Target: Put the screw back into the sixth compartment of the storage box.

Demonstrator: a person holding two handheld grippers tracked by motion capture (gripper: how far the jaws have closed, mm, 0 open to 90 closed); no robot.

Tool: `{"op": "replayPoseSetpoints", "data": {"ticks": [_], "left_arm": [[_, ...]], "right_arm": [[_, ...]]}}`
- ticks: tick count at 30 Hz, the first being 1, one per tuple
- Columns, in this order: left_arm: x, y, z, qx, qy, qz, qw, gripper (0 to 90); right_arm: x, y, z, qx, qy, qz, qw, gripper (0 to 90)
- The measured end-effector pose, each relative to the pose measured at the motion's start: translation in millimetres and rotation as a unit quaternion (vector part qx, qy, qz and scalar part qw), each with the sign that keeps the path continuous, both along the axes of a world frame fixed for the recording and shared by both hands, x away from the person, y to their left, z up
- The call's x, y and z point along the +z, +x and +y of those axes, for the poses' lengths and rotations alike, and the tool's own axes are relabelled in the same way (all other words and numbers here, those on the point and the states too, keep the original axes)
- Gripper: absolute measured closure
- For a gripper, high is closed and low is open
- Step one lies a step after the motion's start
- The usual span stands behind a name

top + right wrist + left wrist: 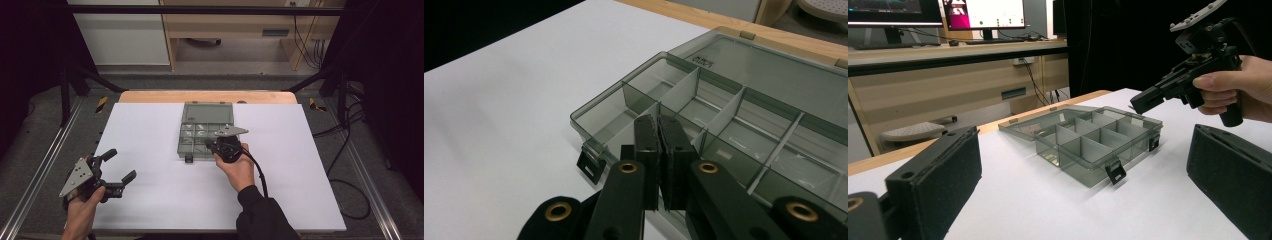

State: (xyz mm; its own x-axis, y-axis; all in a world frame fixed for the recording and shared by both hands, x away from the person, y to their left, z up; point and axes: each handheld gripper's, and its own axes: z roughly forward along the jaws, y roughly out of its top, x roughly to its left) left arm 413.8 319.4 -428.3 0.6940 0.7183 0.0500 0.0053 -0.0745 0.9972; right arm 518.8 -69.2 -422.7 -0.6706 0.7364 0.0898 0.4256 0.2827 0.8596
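Observation:
A smoky clear compartment box (pixel 200 135) lies in the middle of the white table, its lid (pixel 207 112) folded flat away from me. Thin dividers split it into several cells, and a black latch (pixel 590 167) hangs at its near edge. My right gripper (pixel 210 143) hovers over the box's near right part, jaws shut with nothing between the pads (pixel 659 122). In the left gripper view the right gripper (pixel 1144 102) points down at the box (pixel 1093 145). My left gripper (pixel 121 164) stands open at the table's near left, well apart from the box, its pads (pixel 938 185) empty.
The white sheet (pixel 150 130) covers the table, with a wooden edge (pixel 150 96) at the back. Metal rails (pixel 45 165) run along both sides. Cables (pixel 345 150) trail on the floor at the right. A desk with monitors (pixel 983 15) stands beyond the table.

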Motion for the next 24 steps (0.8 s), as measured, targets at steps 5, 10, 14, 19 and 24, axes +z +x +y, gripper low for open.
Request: {"op": "replayPoseSetpoints", "data": {"ticks": [5, 10, 14, 19, 24], "left_arm": [[-0.1, 0.3, 0.3, 0.0, -0.002, 0.001, 1.0, 1.1], [-0.1, 0.2, 0.2, 0.0, -0.002, 0.001, 1.0, 1.1], [-0.1, 0.3, 0.1, 0.0, -0.003, 0.001, 1.0, 1.1], [0.0, 0.4, -0.5, 0.0, -0.002, -0.001, 1.0, 1.1], [0.0, 0.4, -0.2, 0.0, -0.004, -0.001, 1.0, 1.1]], "right_arm": [[-0.4, 2.3, 1.3, -0.004, 0.005, -0.007, 1.0, 87.7], [-0.3, 3.0, 2.1, -0.011, 0.011, -0.009, 0.9998, 87.7], [-0.5, 2.7, 2.6, -0.011, 0.013, -0.01, 0.9998, 87.7], [-1.4, 2.1, 4.2, -0.011, 0.012, -0.013, 0.9998, 87.7], [-3.1, 2.4, 7.9, -0.013, 0.015, -0.013, 0.9997, 87.7]]}}
